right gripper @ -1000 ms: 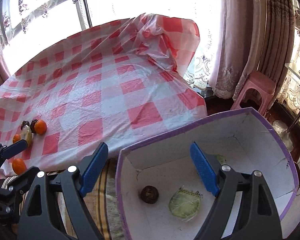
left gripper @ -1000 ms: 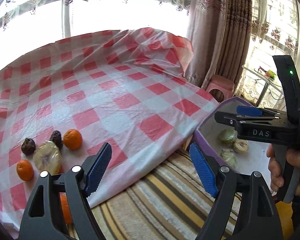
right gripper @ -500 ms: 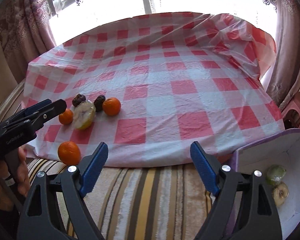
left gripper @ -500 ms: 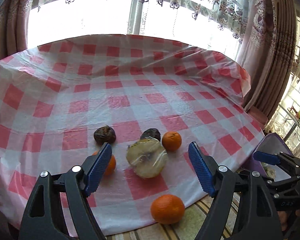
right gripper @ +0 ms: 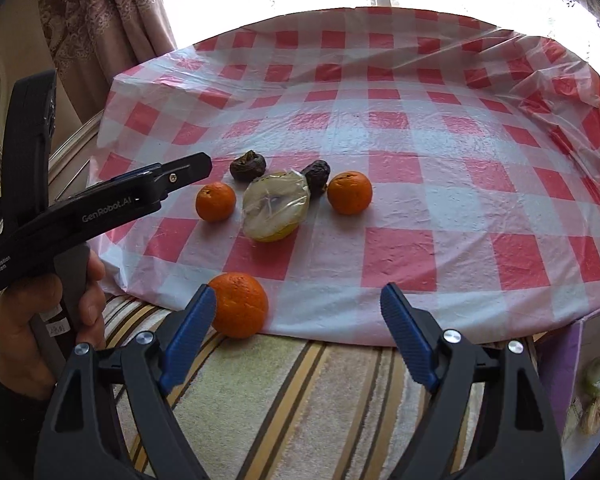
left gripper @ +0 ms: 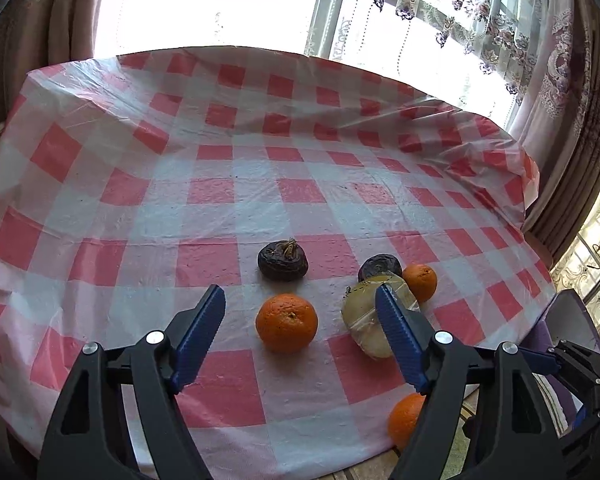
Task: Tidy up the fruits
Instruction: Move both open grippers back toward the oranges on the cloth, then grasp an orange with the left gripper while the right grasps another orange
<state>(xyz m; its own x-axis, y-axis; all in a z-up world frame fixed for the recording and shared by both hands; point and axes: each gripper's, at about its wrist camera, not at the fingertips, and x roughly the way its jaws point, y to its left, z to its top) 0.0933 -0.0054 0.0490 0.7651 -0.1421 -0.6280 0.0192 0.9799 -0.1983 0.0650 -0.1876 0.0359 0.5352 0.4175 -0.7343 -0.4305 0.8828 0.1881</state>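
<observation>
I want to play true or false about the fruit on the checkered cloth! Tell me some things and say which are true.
1. Three oranges lie on the checkered cloth. True: one at the near edge, one on the left of the group, one on the right.
2. The wrapped half fruit sits between two of the oranges. True.
3. The left tongs are squeezing an orange. False: they are open and hold nothing; the orange lies on the cloth past the tips.
4. There are four dark wrinkled fruits. False: only two, one and another, behind the wrapped fruit.
5. The right tongs are empty. True.
</observation>
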